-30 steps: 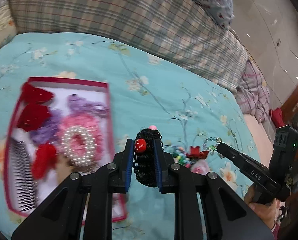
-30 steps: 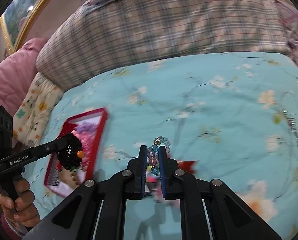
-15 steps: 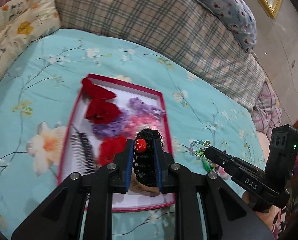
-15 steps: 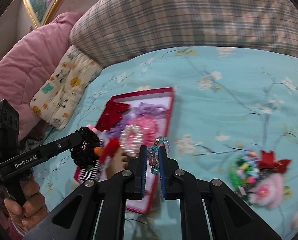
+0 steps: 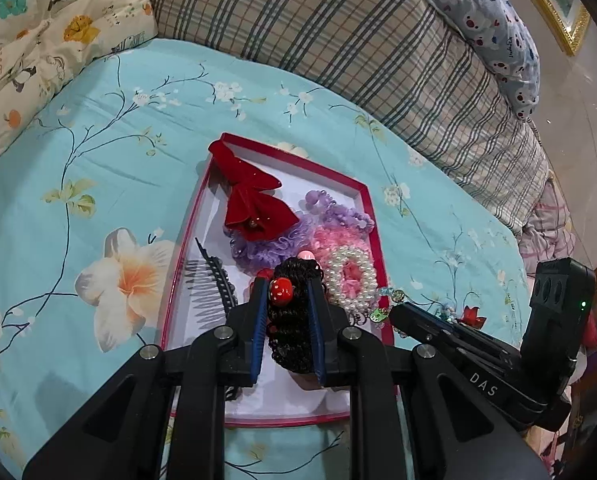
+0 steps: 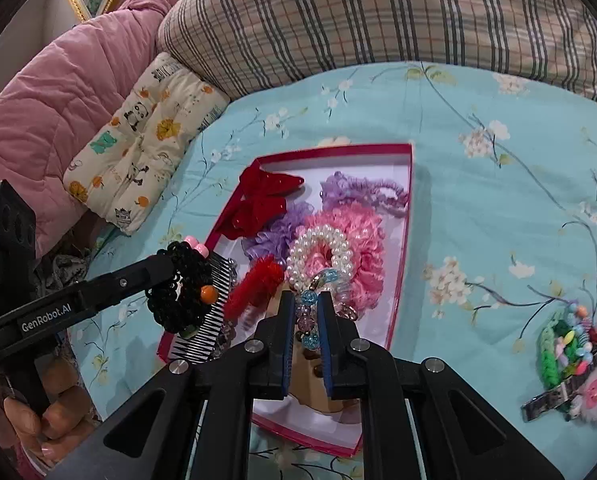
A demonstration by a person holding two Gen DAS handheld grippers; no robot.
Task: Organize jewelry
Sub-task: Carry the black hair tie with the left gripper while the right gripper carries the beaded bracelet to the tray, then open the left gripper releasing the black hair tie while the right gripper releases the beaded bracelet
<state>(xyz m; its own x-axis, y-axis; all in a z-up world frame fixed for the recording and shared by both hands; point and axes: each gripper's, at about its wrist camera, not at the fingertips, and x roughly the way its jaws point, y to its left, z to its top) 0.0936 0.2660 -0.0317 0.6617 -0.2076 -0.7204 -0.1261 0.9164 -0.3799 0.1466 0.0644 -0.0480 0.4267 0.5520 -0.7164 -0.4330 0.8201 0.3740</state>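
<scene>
The left gripper [image 5: 286, 316] hangs over the near half of the red-rimmed box [image 5: 364, 196], its jaws clamped on a black curly hair tie [image 5: 290, 336] with a red mushroom bead. The right gripper [image 6: 307, 320] is just beside it above the box's near right side, jaws closed on a bead bracelet [image 6: 309, 312] — clear, blue and pink beads. Inside the box lie a red bow [image 6: 258, 204], purple scrunchies [image 6: 358, 192], a pink scrunchie ringed with pearls [image 6: 350, 244], a fluffy red piece [image 6: 254, 284] and a black comb [image 5: 210, 280]. On the flowered blue bedsheet [image 6: 498, 208], well apart to the right, sits a small heap of clips [image 6: 570, 356] — perhaps a green tie among them.
</scene>
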